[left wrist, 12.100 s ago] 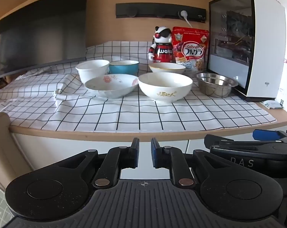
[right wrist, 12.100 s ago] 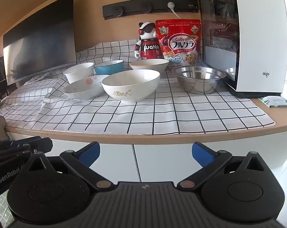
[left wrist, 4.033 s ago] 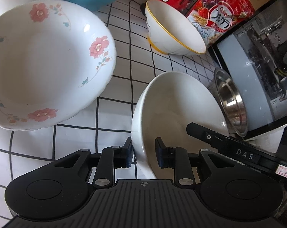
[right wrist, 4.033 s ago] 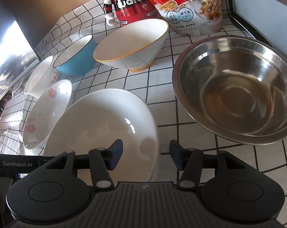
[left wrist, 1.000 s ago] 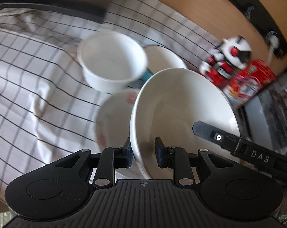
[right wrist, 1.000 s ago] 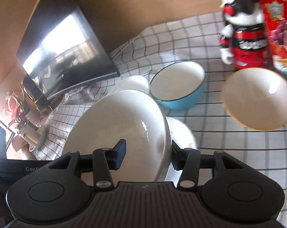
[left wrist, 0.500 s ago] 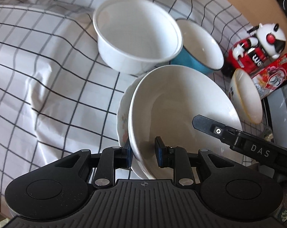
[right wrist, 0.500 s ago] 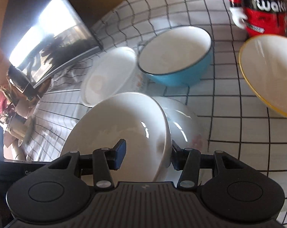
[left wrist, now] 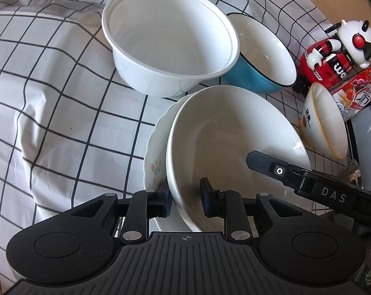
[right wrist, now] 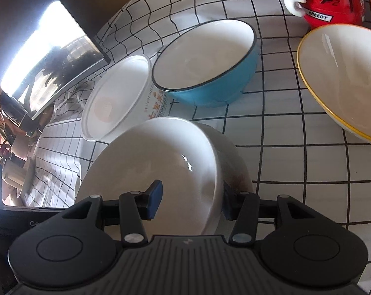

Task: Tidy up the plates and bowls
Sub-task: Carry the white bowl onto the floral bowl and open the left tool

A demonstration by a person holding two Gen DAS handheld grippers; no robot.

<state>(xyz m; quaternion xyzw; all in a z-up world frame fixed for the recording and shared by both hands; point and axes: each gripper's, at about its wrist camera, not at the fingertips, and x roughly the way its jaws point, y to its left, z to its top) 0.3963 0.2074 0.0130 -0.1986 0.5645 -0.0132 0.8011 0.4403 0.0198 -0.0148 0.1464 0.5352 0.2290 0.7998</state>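
A large white bowl [left wrist: 234, 132] sits inside the floral bowl [left wrist: 154, 162], tilted toward me. My left gripper [left wrist: 185, 196] is shut on its near rim. My right gripper [right wrist: 190, 201] straddles the opposite rim of the same bowl [right wrist: 156, 157], its jaws wider than the rim. The right gripper's finger shows in the left wrist view [left wrist: 271, 164] over the bowl. The floral bowl's edge shows in the right wrist view [right wrist: 234, 157].
A white plastic tub [left wrist: 168, 36], a blue bowl [left wrist: 261, 56] and a yellow-rimmed bowl [left wrist: 325, 120] stand behind on the checked cloth [left wrist: 50, 98]. A red robot toy [left wrist: 337, 46] and a cereal bag [left wrist: 357, 93] are at the far right. A dark monitor [right wrist: 38, 36] stands left.
Both grippers have lowered the large white bowl down into the floral bowl. The view has moved closer to the cloth.
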